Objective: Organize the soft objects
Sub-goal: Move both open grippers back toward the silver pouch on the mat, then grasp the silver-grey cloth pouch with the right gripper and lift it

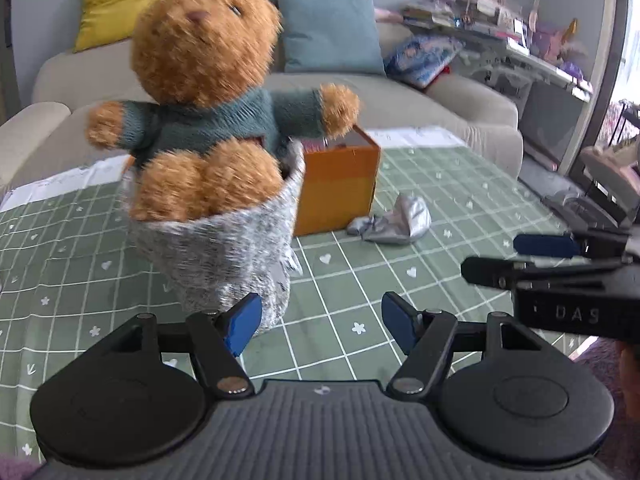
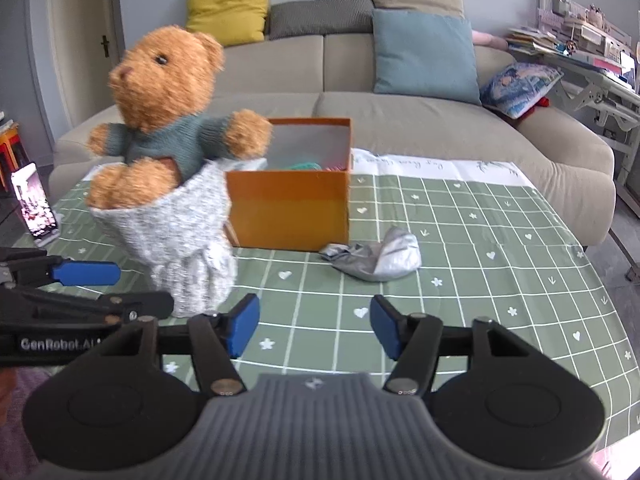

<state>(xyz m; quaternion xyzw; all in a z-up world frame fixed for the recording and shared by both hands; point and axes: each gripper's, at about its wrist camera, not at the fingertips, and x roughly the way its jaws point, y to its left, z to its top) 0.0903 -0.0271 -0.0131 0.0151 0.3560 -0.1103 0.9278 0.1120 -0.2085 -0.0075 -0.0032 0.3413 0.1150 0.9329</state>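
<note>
A brown teddy bear (image 1: 204, 92) in a teal sweater sits in a grey knitted pouch (image 1: 224, 256) that stands on the green checked tablecloth (image 1: 360, 280). It also shows in the right wrist view: bear (image 2: 160, 96), pouch (image 2: 180, 236). An open orange box (image 2: 296, 204) stands just behind the pouch, also seen in the left wrist view (image 1: 340, 188). A crumpled silver cloth (image 2: 380, 260) lies right of the box, and in the left wrist view (image 1: 392, 220). My left gripper (image 1: 320, 326) is open and empty, just in front of the pouch. My right gripper (image 2: 314, 328) is open and empty, right of the pouch.
A beige sofa (image 2: 400, 116) with yellow (image 2: 228, 8) and blue cushions (image 2: 420, 52) runs behind the table. A phone (image 2: 34, 204) stands at the table's left edge. Cluttered shelves (image 2: 580, 48) are at the right.
</note>
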